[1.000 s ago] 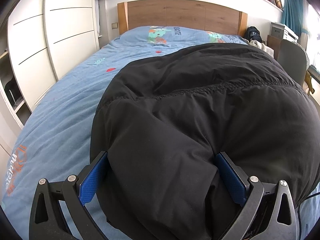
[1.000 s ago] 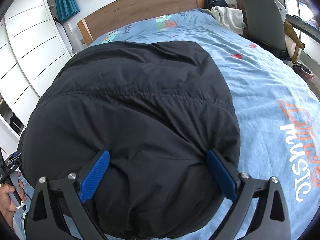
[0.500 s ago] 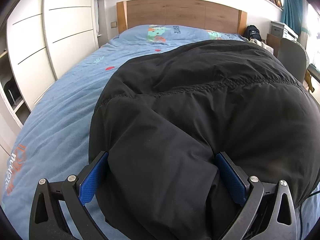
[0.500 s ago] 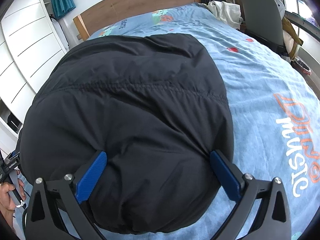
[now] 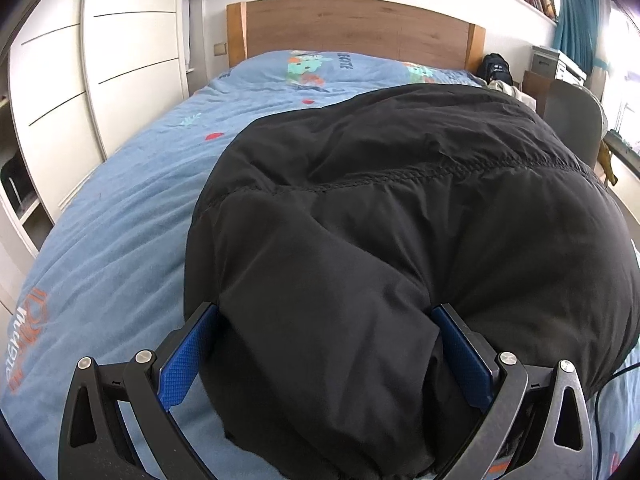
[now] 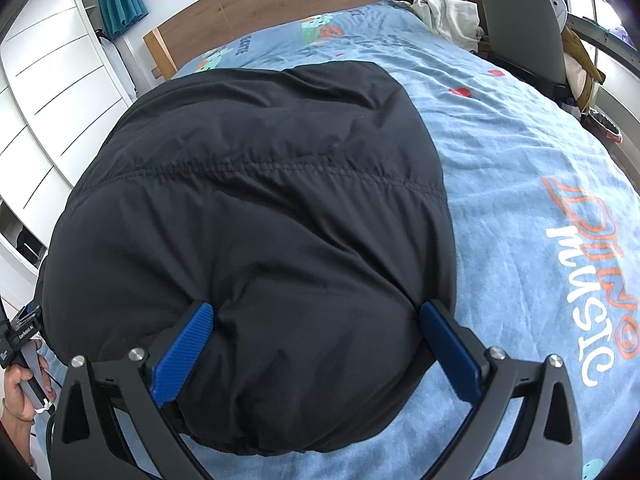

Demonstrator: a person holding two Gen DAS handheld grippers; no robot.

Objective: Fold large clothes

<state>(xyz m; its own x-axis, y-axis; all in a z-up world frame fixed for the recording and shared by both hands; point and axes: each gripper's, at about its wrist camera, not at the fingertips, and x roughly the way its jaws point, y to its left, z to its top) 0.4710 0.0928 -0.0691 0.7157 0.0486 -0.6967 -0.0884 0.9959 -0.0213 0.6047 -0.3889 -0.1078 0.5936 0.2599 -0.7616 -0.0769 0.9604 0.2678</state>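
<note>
A puffy black jacket (image 5: 400, 220) lies in a rounded heap on the blue bed cover (image 5: 120, 220); a stitched seam runs across it. My left gripper (image 5: 324, 312) is open, and the near left part of the jacket bulges between its blue pads (image 5: 184, 360). In the right wrist view the same jacket (image 6: 260, 200) fills the middle. My right gripper (image 6: 316, 308) is also open, its fingers wide apart on either side of the near right bulge. Whether the pads press the cloth is unclear.
A wooden headboard (image 5: 352, 28) closes the far end of the bed. White wardrobe doors (image 5: 80, 80) line the left side. A grey chair (image 6: 516, 20) with clothes stands right of the bed. A person's hand (image 6: 20, 392) holds the other gripper's handle at far left.
Both views have shifted a little over the jacket, which now sits slightly lower and flatter in the right view. Finger spacing on both grippers is unchanged.
</note>
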